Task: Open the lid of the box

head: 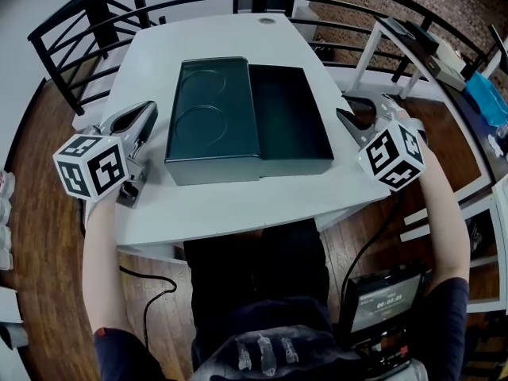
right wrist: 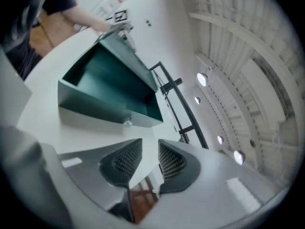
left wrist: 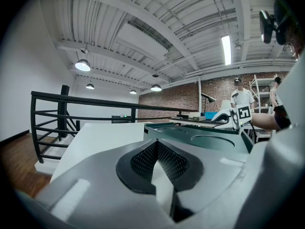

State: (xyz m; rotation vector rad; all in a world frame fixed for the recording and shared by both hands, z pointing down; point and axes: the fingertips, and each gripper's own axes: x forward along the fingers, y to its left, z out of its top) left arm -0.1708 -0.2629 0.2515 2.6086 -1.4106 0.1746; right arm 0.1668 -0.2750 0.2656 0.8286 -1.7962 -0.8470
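White table [head: 206,205] carries the box [head: 290,125], lid [head: 210,109] folded back, between both grippers. Opening appears complete, so left gripper [left wrist: 156,144] fingers rest pressed together and right gripper [right wrist: 150,144] fingers are spread, empty.

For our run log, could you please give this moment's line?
lid open | left gripper shut | right gripper open, empty

Illegibly small print on the screen [head: 387,302]; blue item [head: 486,101] half beyond the right edge.
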